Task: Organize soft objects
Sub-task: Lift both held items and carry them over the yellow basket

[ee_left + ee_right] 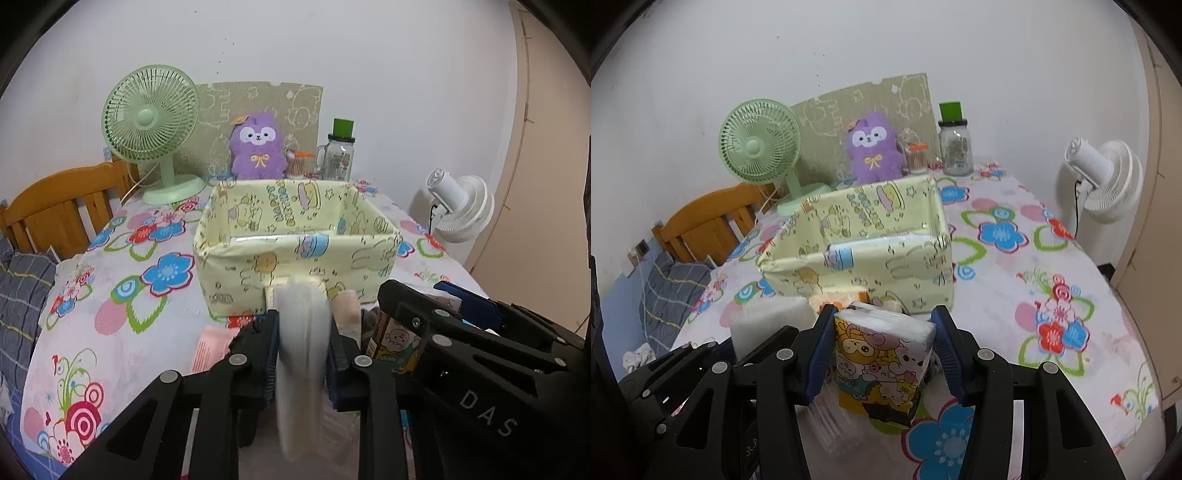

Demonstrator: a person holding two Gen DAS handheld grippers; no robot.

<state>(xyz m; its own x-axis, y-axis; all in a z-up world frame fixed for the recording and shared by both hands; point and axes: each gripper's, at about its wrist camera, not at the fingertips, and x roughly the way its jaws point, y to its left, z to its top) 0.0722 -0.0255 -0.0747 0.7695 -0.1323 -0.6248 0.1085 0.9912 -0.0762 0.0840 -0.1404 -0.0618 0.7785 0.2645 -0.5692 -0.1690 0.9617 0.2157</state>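
Observation:
My left gripper [303,325] is shut on a soft white pack [303,350], which its blue pads squeeze narrow and hold just off the flowered tablecloth [122,280]. My right gripper [882,314] is shut on a tissue pack with a cartoon print [882,362], also lifted. In the left wrist view that cartoon pack [397,341] sits to the right of the white one. A pale yellow fabric box [295,258] stands open-topped just beyond both grippers, with nothing visible inside it. Behind it a purple plush toy [257,147] sits upright.
A peach soft item [347,306] and a pink pack [210,343] lie in front of the box. At the back stand a green fan [151,122] and a glass jar [340,155]. A white fan [461,206] stands right of the table, a wooden headboard [59,206] left.

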